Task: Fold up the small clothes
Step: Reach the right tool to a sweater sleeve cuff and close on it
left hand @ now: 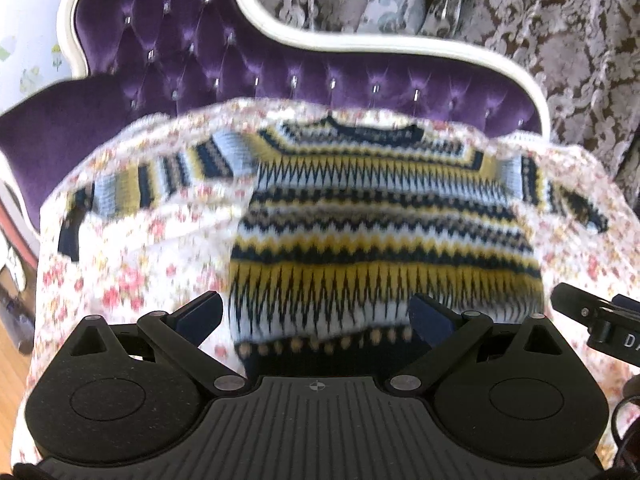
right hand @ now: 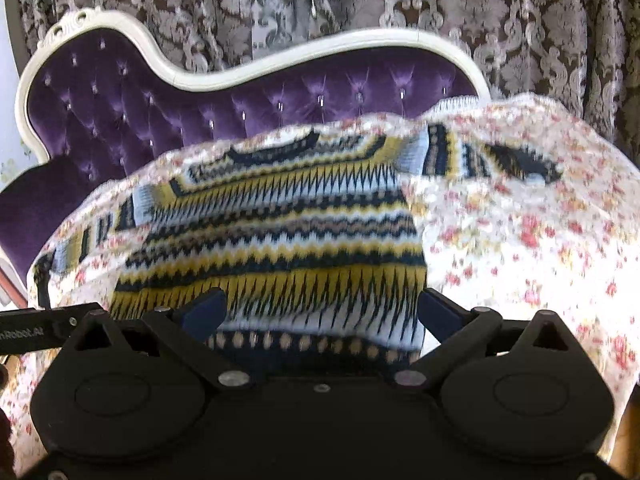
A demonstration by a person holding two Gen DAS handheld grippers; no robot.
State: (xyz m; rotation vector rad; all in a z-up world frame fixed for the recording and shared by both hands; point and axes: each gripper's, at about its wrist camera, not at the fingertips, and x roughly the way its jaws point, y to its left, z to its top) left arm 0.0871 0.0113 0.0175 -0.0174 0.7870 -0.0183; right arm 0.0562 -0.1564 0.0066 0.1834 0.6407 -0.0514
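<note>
A small knitted sweater [left hand: 380, 220] with navy, yellow, pale blue and white zigzag stripes lies flat on a floral cloth [left hand: 140, 264], neck away from me, both sleeves spread out sideways. It also shows in the right wrist view [right hand: 280, 232]. My left gripper [left hand: 318, 312] is open, its blue fingers [left hand: 204, 312] apart over the hem's left half. My right gripper [right hand: 320, 312] is open over the hem's right half, fingers [right hand: 440, 312] apart. Neither holds the sweater. Both views are blurred.
The floral cloth [right hand: 520, 240] covers a table or seat. Behind it stands a purple tufted sofa [left hand: 240, 64] with a white frame, backed by patterned curtains [right hand: 440, 0]. The right gripper's body [left hand: 600, 320] shows at the right edge of the left wrist view.
</note>
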